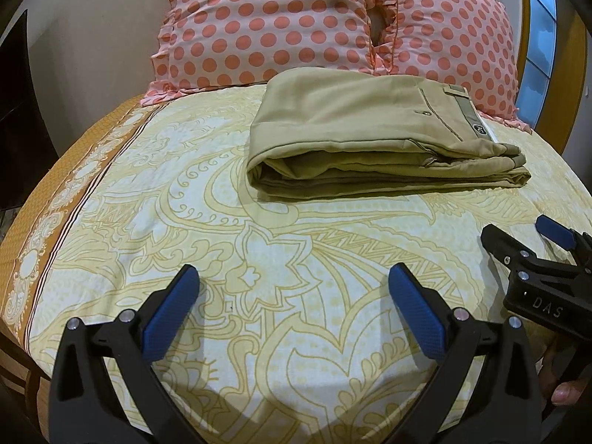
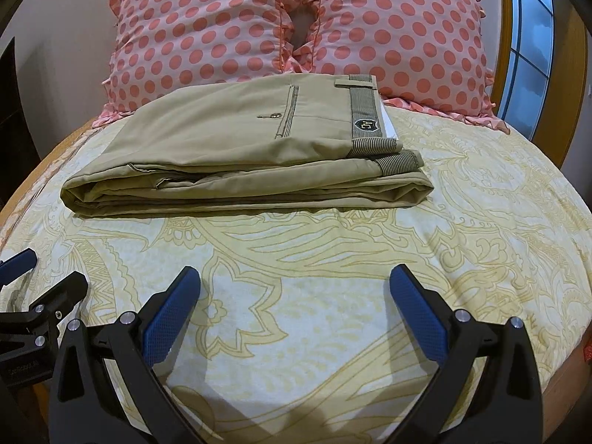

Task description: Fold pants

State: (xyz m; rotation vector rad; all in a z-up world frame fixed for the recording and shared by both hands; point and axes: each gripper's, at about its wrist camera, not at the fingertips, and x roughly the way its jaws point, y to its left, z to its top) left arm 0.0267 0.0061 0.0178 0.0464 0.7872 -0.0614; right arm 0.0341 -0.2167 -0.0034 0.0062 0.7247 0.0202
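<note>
The khaki pants point(image 1: 355, 137) lie folded into a flat stack on the bed, waistband to the right, close to the pillows; they also show in the right wrist view point(image 2: 236, 148). My left gripper point(image 1: 294, 281) is open and empty, held above the sheet well short of the pants. My right gripper point(image 2: 294, 281) is open and empty, also short of the pants. The right gripper shows at the right edge of the left wrist view point(image 1: 518, 233). The left gripper shows at the left edge of the right wrist view point(image 2: 40, 270).
A yellow patterned bed sheet point(image 1: 185, 222) covers the bed. Two pink polka-dot pillows point(image 2: 199, 33) point(image 2: 403, 37) lean at the head behind the pants. A wooden headboard and window point(image 2: 529, 48) stand at the right. The bed's left edge point(image 1: 22, 251) drops off.
</note>
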